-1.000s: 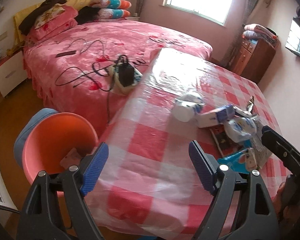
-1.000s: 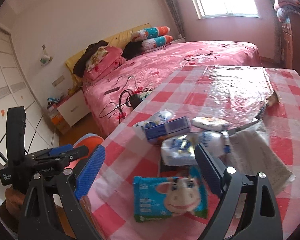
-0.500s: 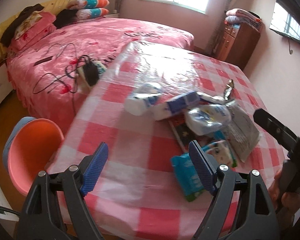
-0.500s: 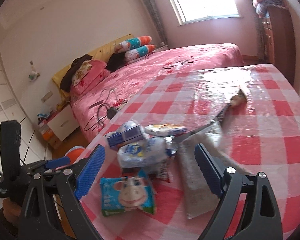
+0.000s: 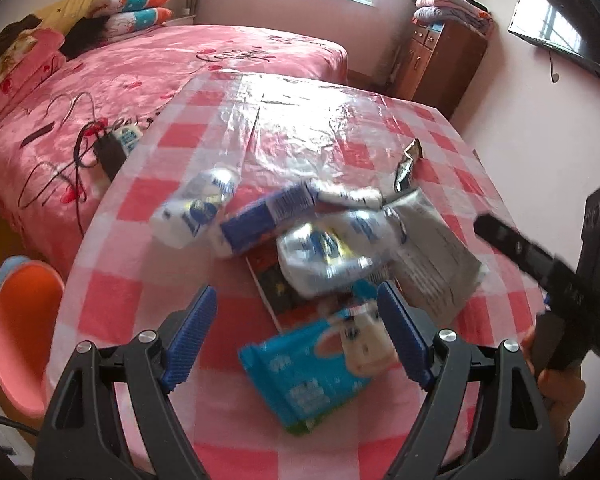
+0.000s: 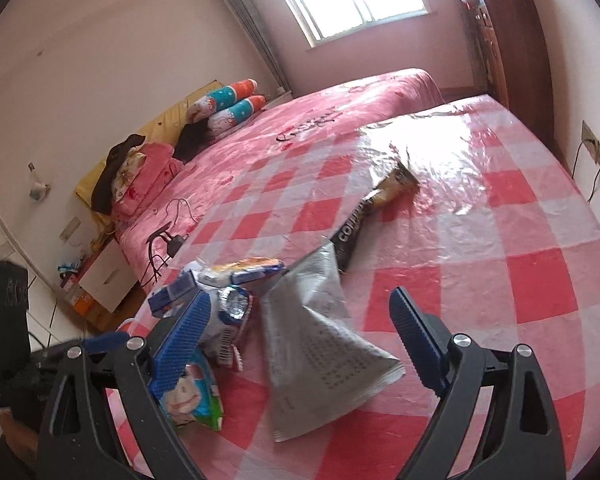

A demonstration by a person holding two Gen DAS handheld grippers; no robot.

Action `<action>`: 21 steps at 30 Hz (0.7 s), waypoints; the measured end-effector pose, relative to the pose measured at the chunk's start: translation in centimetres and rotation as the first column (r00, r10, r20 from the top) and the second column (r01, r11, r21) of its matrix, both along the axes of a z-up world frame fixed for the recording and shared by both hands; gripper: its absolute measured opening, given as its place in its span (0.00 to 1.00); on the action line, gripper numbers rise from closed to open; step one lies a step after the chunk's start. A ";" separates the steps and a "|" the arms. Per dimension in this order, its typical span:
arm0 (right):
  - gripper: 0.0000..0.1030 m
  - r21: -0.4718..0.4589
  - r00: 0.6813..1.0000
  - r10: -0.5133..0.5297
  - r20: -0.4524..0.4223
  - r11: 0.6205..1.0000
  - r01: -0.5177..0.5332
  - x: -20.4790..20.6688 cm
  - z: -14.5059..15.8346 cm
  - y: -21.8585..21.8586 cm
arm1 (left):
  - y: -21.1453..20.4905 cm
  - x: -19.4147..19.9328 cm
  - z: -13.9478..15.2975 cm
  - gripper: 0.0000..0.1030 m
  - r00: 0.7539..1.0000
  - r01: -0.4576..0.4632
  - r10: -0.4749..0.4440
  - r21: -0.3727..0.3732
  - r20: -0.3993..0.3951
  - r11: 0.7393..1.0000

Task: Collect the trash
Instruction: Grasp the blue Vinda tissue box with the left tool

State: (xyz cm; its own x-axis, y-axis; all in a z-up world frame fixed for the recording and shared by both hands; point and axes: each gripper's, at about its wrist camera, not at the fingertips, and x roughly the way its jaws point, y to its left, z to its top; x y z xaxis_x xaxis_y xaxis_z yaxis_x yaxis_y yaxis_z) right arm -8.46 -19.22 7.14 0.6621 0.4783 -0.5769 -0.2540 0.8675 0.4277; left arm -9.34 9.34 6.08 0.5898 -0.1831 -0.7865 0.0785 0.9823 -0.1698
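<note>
A heap of trash lies on the red-and-white checked table (image 5: 148, 312): a blue wet-wipe pack (image 5: 316, 372), crumpled white-blue wrappers (image 5: 332, 256), a blue-white carton (image 5: 268, 216), a white cup-like container (image 5: 192, 216), a grey paper bag (image 5: 432, 248) and a dark snack wrapper (image 5: 408, 164). My left gripper (image 5: 296, 344) is open and empty, just above the wipe pack. My right gripper (image 6: 300, 344) is open and empty, above the grey paper bag (image 6: 316, 352); the wipe pack (image 6: 188, 396) lies by its left finger and the dark wrapper (image 6: 364, 216) is farther off.
An orange plastic bin (image 5: 16, 332) stands on the floor left of the table. A pink bed (image 5: 140, 80) with cables and a charger (image 5: 108, 152) lies beyond it. A wooden cabinet (image 5: 440, 60) stands at the far right wall.
Both grippers have swung right and moved in over the table. The left one now hovers over the wipe pack, the right one over the grey bag. Both stayed open.
</note>
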 end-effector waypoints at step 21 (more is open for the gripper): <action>0.87 0.072 0.992 0.097 -0.086 0.993 -0.091 2.1 -2.6 -0.2 | 0.6 6.9 -1.9 0.45 0.999 -0.010 0.010 0.017 -0.041 1.000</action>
State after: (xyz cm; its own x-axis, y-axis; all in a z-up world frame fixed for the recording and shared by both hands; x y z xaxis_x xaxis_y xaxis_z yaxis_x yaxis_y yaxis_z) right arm -6.32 -19.47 4.51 0.5600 0.5762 -0.5953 -0.2914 0.8096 0.5095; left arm -2.43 9.93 4.19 0.5590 -0.1635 -0.8128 0.0619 0.9858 -0.1558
